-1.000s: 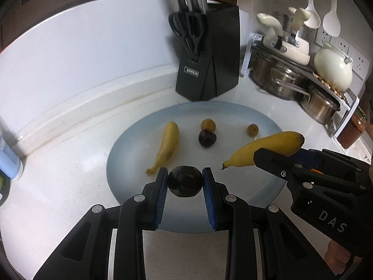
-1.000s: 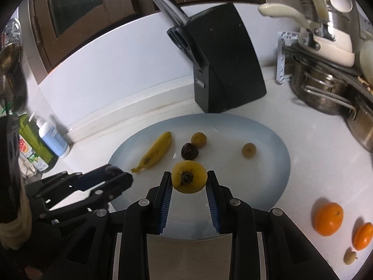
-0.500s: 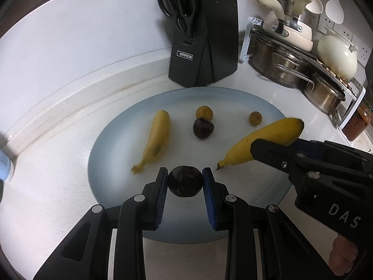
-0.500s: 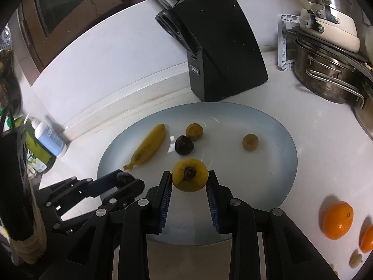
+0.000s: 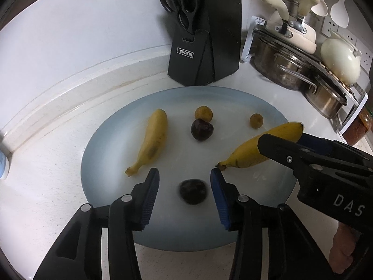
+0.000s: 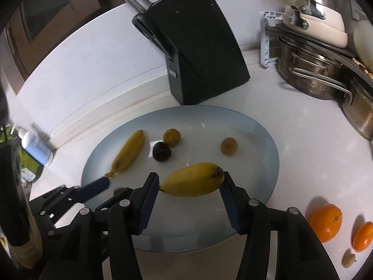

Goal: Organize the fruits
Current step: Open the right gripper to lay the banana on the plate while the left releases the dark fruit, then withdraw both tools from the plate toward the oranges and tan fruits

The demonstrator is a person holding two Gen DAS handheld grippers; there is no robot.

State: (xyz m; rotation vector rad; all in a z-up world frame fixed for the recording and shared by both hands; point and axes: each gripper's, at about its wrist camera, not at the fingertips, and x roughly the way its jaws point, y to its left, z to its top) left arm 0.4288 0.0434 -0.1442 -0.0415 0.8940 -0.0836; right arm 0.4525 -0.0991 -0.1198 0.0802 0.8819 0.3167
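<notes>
A pale blue plate (image 5: 268,107) (image 6: 268,144) holds a banana (image 5: 151,142) (image 6: 128,154), a dark plum (image 5: 201,129) (image 6: 161,152) and two small yellow-brown fruits (image 5: 203,113) (image 5: 256,120). My left gripper (image 5: 185,182) is open, with a second dark plum (image 5: 193,191) lying on the plate between its fingers. My right gripper (image 6: 190,184) is open around a second banana (image 6: 193,182) (image 5: 258,149), which lies on the plate between the pads. The right gripper also shows in the left wrist view (image 5: 326,170).
A black knife block (image 5: 205,39) (image 6: 198,46) stands behind the plate. Steel pots (image 5: 291,67) and a white kettle (image 5: 340,63) sit at the back right. Two oranges (image 6: 326,221) (image 6: 363,235) lie right of the plate. A bottle (image 6: 37,149) stands at the left.
Both grippers have opened. The dark plum has dropped from the left gripper onto the plate, and the banana in the right gripper now rests loose between its wide jaws.
</notes>
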